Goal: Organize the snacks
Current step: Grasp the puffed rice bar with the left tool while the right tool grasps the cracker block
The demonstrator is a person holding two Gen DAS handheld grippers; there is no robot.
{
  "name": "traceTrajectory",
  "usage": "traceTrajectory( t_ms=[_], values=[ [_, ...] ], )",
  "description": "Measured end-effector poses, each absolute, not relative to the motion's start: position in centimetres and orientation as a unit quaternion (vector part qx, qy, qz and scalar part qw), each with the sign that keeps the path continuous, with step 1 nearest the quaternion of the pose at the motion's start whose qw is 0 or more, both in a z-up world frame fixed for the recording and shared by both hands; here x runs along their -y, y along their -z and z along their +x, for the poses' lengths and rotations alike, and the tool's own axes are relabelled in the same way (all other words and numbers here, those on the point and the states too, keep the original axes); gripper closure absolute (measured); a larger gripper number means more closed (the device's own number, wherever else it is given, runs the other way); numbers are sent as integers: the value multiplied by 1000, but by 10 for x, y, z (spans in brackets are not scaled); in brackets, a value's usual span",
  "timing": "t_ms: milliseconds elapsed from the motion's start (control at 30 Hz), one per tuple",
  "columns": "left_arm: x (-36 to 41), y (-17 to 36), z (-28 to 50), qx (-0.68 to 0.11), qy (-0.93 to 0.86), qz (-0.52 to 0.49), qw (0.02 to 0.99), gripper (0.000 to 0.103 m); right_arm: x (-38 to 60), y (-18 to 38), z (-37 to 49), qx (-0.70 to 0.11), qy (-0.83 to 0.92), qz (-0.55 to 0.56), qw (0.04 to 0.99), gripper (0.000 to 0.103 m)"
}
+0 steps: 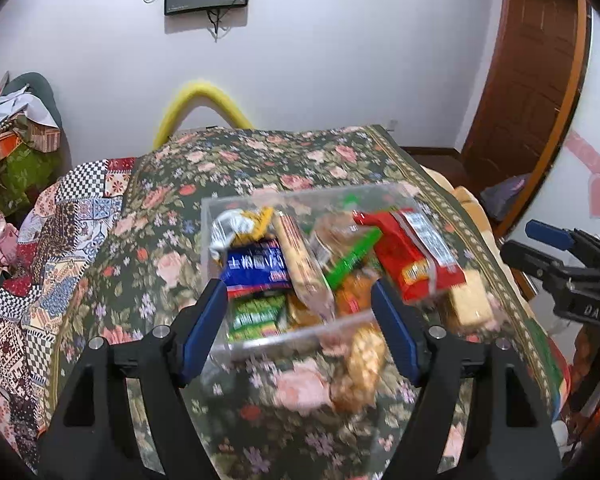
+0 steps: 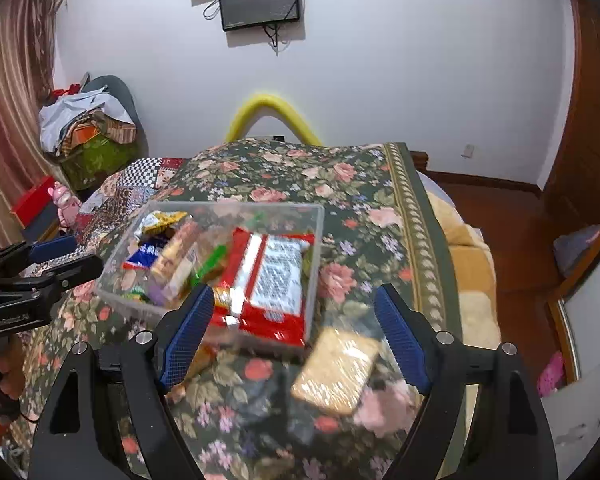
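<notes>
Both grippers point downward at a slant over a table covered with a floral cloth [image 2: 352,196].

Left gripper [image 1: 300,322]: jaws released and spread apart, nothing gripped. Its blue pads [image 1: 204,324] frame the near wall of the clear box [image 1: 216,216] without touching it. Seen from the right wrist, this gripper enters from the left edge, level with the box and just beside its left wall.

Right gripper [image 2: 296,344]: jaws released and spread apart, nothing gripped. One cracker pack [image 2: 336,372] lies on the cloth between its fingers, outside the box and just beside the box's near corner.

Task items: the clear box stands on the cloth near the middle of the table and holds the snacks. A red packet [image 2: 268,280] lies on top at the right side; a blue packet [image 1: 256,268], green packets [image 1: 256,316] and a long tan wrapped bar [image 1: 304,264] are piled to its left. A second wrapped snack [image 1: 360,364] lies on the cloth against the near wall.

Limits of view: both views are motion-blurred. The holder's hands are out of frame. The lower layers of snacks are covered by those above.

Writing: "DAS" is readable on the right gripper body from the left wrist. White characters on the blue packet and print on the red packet's label are not legible. Lettering on the left gripper body is too blurred to read.
</notes>
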State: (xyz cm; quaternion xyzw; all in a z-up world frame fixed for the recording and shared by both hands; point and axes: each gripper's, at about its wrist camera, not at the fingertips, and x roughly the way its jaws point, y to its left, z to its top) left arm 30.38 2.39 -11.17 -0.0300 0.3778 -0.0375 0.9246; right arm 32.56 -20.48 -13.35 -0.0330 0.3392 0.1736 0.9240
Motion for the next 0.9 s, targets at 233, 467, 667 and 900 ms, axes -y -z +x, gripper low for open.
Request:
traceTrajectory(
  t_ms=[233, 467, 667, 900],
  values=[
    [-11, 132, 285, -402, 51, -29, 914, 29, 221, 158, 315, -370, -158, -31, 915, 23],
    [3, 167, 284, -435, 62, -32, 898, 29, 227, 192, 321, -411, -147, -31, 899, 23],
    [22, 191, 294, -453, 73, -26, 888, 29, 225, 210, 340, -434, -149, -17, 888, 23],
    [38, 216, 310, -468, 77, -17, 880, 29, 213, 226, 363, -449, -140, -22, 882, 23]
  ],
)
